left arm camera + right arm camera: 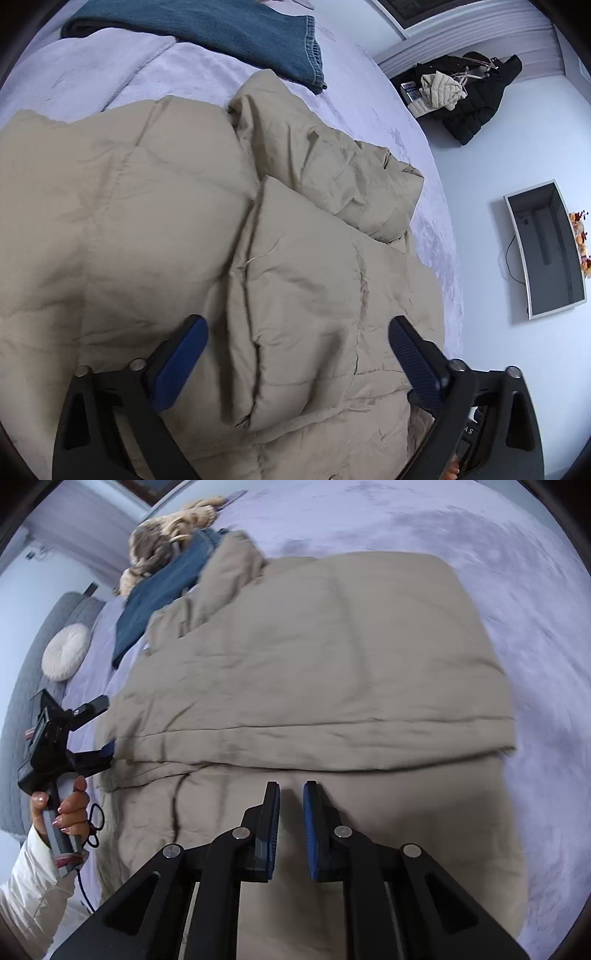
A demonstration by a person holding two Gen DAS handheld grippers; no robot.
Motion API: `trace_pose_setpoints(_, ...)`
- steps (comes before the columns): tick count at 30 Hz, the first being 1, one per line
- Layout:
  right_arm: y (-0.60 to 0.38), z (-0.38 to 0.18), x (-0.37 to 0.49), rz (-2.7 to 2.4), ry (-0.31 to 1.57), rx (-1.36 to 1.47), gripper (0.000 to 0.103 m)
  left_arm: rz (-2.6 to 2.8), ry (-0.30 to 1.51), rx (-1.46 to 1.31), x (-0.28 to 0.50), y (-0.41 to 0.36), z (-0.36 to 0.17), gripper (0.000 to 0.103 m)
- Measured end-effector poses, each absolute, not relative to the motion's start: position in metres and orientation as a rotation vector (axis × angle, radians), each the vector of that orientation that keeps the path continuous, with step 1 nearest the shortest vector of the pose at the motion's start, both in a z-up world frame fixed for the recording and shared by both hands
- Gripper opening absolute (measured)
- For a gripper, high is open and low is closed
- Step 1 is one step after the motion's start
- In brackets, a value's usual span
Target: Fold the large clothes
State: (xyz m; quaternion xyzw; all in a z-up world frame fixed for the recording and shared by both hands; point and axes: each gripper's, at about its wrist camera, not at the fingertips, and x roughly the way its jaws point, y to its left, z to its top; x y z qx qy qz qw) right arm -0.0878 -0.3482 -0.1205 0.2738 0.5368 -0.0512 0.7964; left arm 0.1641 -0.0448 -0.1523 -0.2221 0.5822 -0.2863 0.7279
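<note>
A large beige padded jacket point(147, 221) lies spread on a lilac bed cover point(92, 74), with one part folded over across its middle point(314, 646). My left gripper point(295, 325) hovers open above the jacket, a puffy fold lying below and between its blue pads without being pressed. In the right wrist view the left gripper point(105, 731) sits at the jacket's left edge, held by a hand point(70, 808) in a white sleeve. My right gripper point(291, 786) points down at the jacket's near part. Its fingers stand almost together with only a narrow slit and nothing in it.
Folded blue jeans point(240, 33) lie beyond the jacket, with a tan knitted garment point(166, 542) behind them. A round white cushion point(66, 651) leans on the grey headboard point(22, 701). Off the bed are a black coat pile point(472, 103) and a flat screen point(546, 251).
</note>
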Motion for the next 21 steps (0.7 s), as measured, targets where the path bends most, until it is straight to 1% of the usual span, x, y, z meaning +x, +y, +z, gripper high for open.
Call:
trace_pose_setpoints(1,-0.357,-0.123,-0.089,-0.136,1.146,0.601,0.008,-0.634,1.300,-0.469,0.166,-0.054,-0.154,0.040)
trace_pose_setpoints(2,-0.367,-0.126,-0.090,-0.164,1.131,0.618,0.008,-0.629,1.323,-0.451,0.168,-0.061,-0.157,0.021)
trace_pose_setpoints(3,-0.376,-0.127,-0.088,-0.185,1.118,0.631,0.008,-0.631,1.340,-0.445,0.168,-0.068,-0.158,0.010)
trace_pose_setpoints(5,-0.386,-0.125,-0.078,-0.243,1.100,0.601,0.007,-0.618,1.284,-0.435,0.163,-0.067,-0.146,0.010)
trace_pose_setpoints(8,-0.390,-0.106,-0.065,-0.312,1.059,0.465,0.008,-0.626,1.177,-0.426,0.151,-0.048,-0.121,0.010)
trace_pose_setpoints(9,-0.390,-0.096,-0.061,-0.327,1.034,0.404,0.008,-0.609,1.164,-0.417,0.147,-0.040,-0.119,0.010)
trace_pose_setpoints(11,-0.390,-0.089,-0.055,-0.320,1.020,0.333,0.004,-0.589,1.179,-0.388,0.145,-0.030,-0.124,0.010)
trace_pose_setpoints(14,-0.391,-0.104,-0.049,-0.311,1.083,0.293,0.004,-0.550,1.216,-0.282,0.144,-0.034,-0.143,0.010)
trace_pose_setpoints(18,-0.402,-0.131,-0.050,-0.324,1.139,0.332,0.003,-0.541,1.195,-0.170,0.138,-0.040,-0.154,0.011)
trace_pose_setpoints(20,-0.403,-0.131,-0.050,-0.328,1.135,0.350,0.003,-0.508,1.182,-0.134,0.135,-0.041,-0.152,0.017)
trace_pose_setpoints(21,-0.402,-0.129,-0.051,-0.327,1.140,0.353,0.003,-0.481,1.171,-0.107,0.133,-0.039,-0.149,0.026)
